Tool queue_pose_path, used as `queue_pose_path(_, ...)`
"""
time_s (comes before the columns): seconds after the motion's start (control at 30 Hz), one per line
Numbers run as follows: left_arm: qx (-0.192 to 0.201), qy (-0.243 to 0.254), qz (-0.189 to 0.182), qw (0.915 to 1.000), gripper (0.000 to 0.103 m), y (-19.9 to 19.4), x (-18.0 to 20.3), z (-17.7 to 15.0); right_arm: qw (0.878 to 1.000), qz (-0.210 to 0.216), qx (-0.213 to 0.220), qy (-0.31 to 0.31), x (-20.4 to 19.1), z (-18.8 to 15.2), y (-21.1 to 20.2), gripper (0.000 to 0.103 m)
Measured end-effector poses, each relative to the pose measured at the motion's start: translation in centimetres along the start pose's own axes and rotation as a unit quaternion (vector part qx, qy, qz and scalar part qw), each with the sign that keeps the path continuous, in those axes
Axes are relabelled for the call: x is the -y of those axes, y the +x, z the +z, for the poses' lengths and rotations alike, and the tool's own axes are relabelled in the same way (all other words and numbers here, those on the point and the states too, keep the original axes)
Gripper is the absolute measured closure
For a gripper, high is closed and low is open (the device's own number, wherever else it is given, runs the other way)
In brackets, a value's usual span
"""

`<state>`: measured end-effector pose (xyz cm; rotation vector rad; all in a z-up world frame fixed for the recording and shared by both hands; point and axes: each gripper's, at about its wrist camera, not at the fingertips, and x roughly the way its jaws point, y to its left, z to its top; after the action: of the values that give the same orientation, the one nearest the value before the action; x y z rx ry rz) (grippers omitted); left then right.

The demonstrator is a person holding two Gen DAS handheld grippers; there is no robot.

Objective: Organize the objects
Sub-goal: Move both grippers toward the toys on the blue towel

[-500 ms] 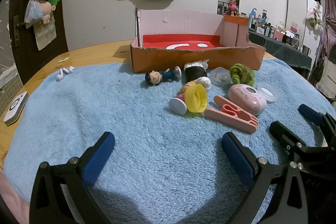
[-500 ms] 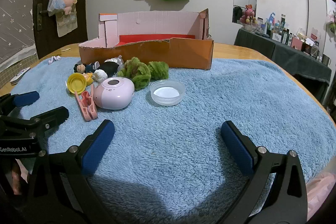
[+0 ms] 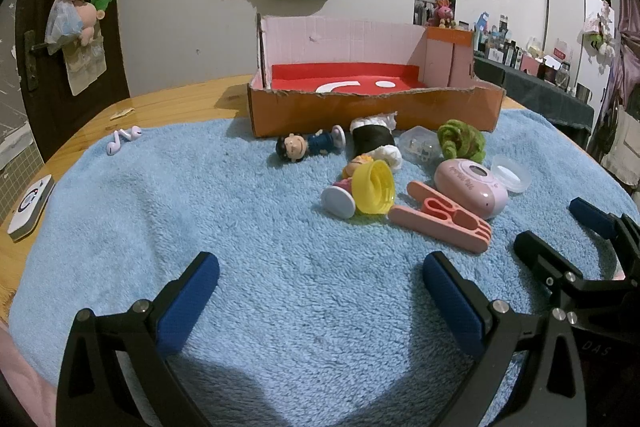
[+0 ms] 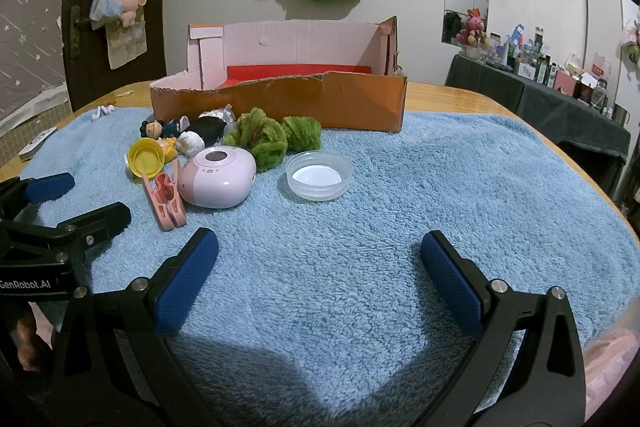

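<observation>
A pile of small objects lies on the blue towel [image 3: 240, 227] before an open cardboard box [image 3: 372, 115]: a dark-haired figurine [image 3: 308, 147], a black-and-white toy [image 3: 374, 139], a yellow cap [image 3: 374, 187], a pink clip [image 3: 440, 221], a pink oval device [image 3: 470, 187], a green fuzzy toy [image 3: 460, 143] and a clear lid [image 4: 319, 175]. My left gripper [image 3: 320, 273] hovers open over bare towel, short of the pile. My right gripper [image 4: 319, 249] is open too, near the clear lid, nothing between its fingers. Each gripper shows at the edge of the other's view.
White earbuds [image 3: 124, 139] and a white card-like gadget [image 3: 30, 207] lie at the towel's left edge on the wooden table [image 3: 168, 103]. Bags hang on the wall behind the box. A cluttered dark counter [image 4: 560, 95] stands at the right.
</observation>
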<state>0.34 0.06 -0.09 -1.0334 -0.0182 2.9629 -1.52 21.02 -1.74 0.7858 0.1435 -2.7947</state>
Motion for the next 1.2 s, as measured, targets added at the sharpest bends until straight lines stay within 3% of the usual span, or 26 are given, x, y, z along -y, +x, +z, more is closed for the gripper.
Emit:
queue_pose_path(0.17,-0.007,0.015,-0.001,0.9999,0.000,-0.5,0.3,0.5,1.000,0.011,-0.025,-0.005,0.2,0.6,-0.1,0.000)
queue_pose_path(0.37,0.024,0.059,0.008,0.9980,0.000,-1.9,1.6,1.2,1.000,-0.001,-0.014,-0.023,0.0,1.6,-0.5,0.000)
queue_pose_path(0.57,0.009,0.049,-0.064,0.9967,0.000,-2.7,2.4,2.0,0.999,-0.005,-0.028,-0.023,0.6,2.5,0.2,0.000)
queue_pose_path(0.7,0.001,0.045,-0.083,0.9955,0.000,-2.7,3.3,2.5,0.999,-0.009,-0.036,-0.024,1.8,3.2,0.4,0.000)
queue_pose_path(1.0,-0.039,0.043,-0.039,0.9976,0.000,0.8,4.9,2.5,0.998,-0.021,-0.048,-0.022,4.5,4.0,1.1,0.000)
queue_pose_path(1.2,-0.055,0.020,-0.017,0.9982,0.000,1.7,4.0,2.5,0.997,-0.006,-0.068,-0.037,3.9,4.0,2.2,0.000)
